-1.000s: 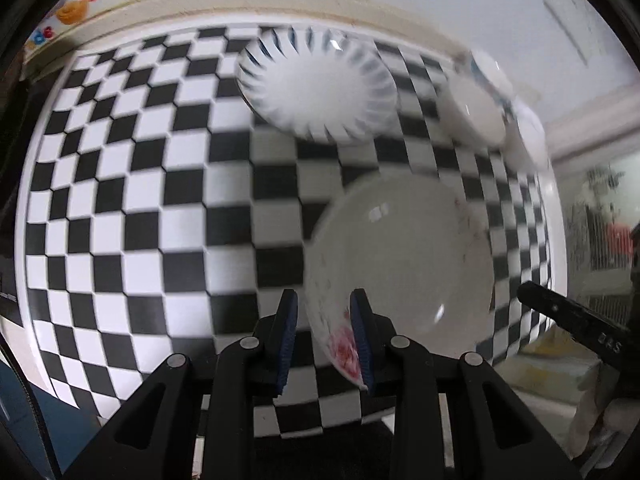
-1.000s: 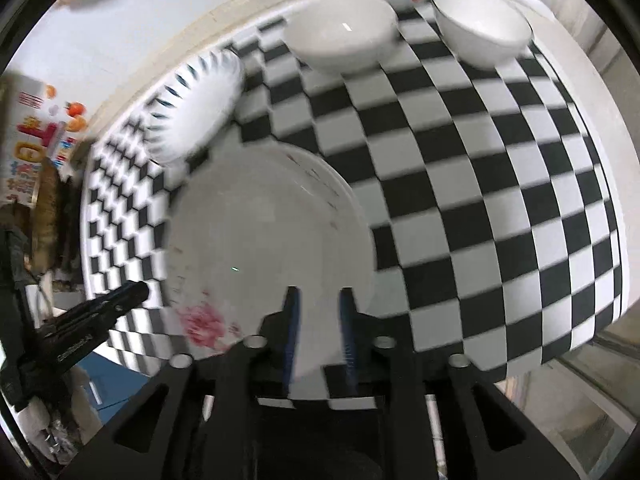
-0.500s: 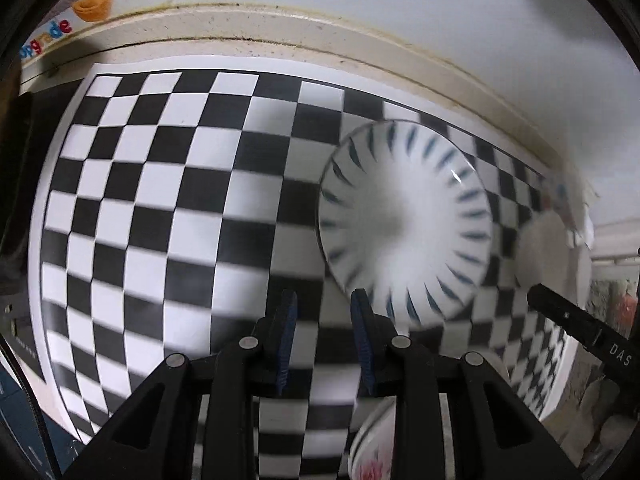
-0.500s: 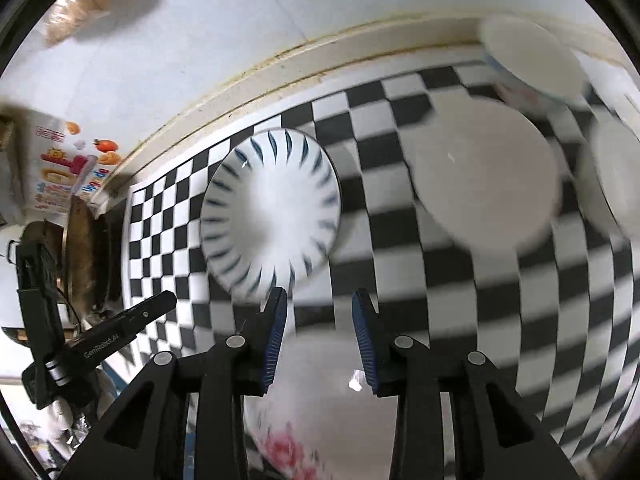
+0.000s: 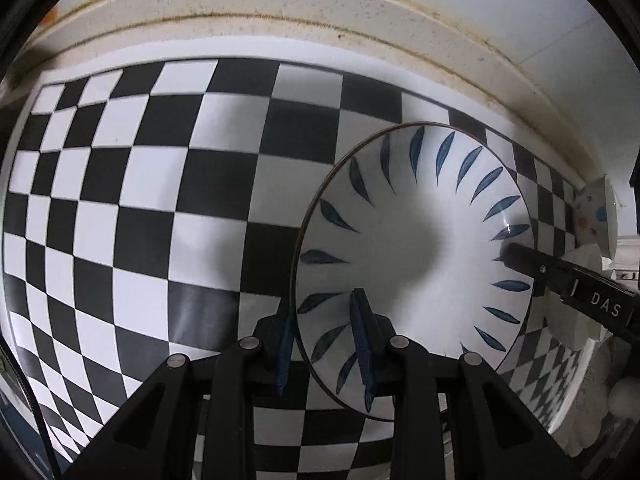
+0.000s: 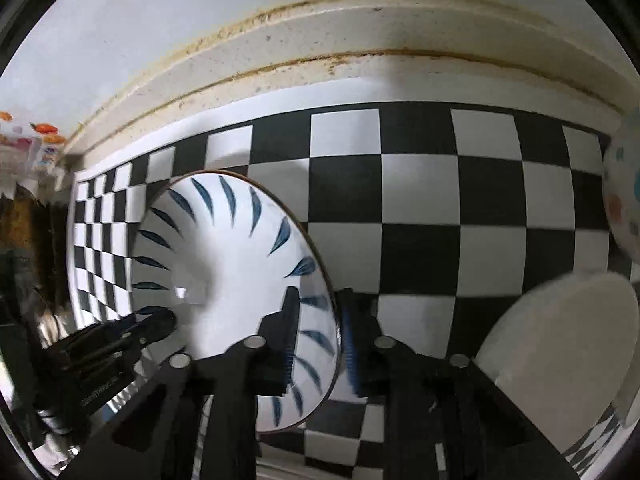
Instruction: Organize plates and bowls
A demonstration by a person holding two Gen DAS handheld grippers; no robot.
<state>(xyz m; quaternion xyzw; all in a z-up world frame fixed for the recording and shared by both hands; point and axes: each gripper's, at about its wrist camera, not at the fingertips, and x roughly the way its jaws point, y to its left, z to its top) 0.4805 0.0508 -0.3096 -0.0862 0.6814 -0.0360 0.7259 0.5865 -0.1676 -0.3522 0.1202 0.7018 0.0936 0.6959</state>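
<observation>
A: where's the plate (image 5: 416, 216) sitting?
B: on the checkered mat (image 5: 132, 184) near the back ledge (image 5: 320, 12). I'm pinching its near-left rim with the left gripper (image 5: 326, 340), jaws clamped. Right gripper (image 6: 318, 332) is straddling the opposite rim, jaws closing, white bowl (image 6: 560, 356) just beside it
</observation>
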